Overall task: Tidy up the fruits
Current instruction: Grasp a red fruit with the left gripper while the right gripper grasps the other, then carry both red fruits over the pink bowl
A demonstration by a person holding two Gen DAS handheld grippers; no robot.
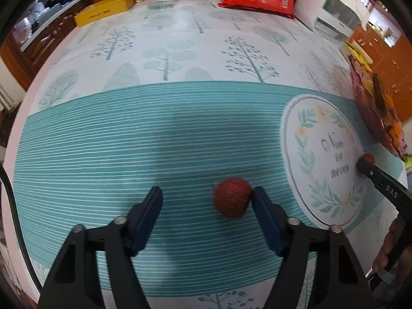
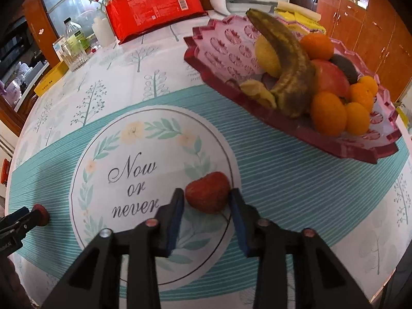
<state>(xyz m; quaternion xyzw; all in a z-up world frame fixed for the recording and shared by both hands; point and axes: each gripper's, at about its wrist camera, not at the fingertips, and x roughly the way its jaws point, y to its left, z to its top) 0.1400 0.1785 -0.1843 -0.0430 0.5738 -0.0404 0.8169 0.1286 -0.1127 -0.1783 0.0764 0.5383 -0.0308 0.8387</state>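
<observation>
While left tongs (image 1: 207, 197) gape beside lychee (image 1: 231, 197) | right tongs (image 2: 207, 198) apart, flanking strawberry (image 2: 207, 192) | fruit tray (image 2: 334, 144) near.

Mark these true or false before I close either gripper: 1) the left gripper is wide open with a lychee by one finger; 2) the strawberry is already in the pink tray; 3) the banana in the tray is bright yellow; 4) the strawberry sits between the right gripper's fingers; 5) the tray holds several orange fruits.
1) True. The left gripper is open, and the lychee lies on the tablecloth against its right-hand finger.
2) False. The strawberry is on the tablecloth, apart from the pink tray.
3) False. The banana is mostly brown.
4) True. It sits between the fingers of the right gripper.
5) True. Several orange fruits lie in the tray.
</observation>
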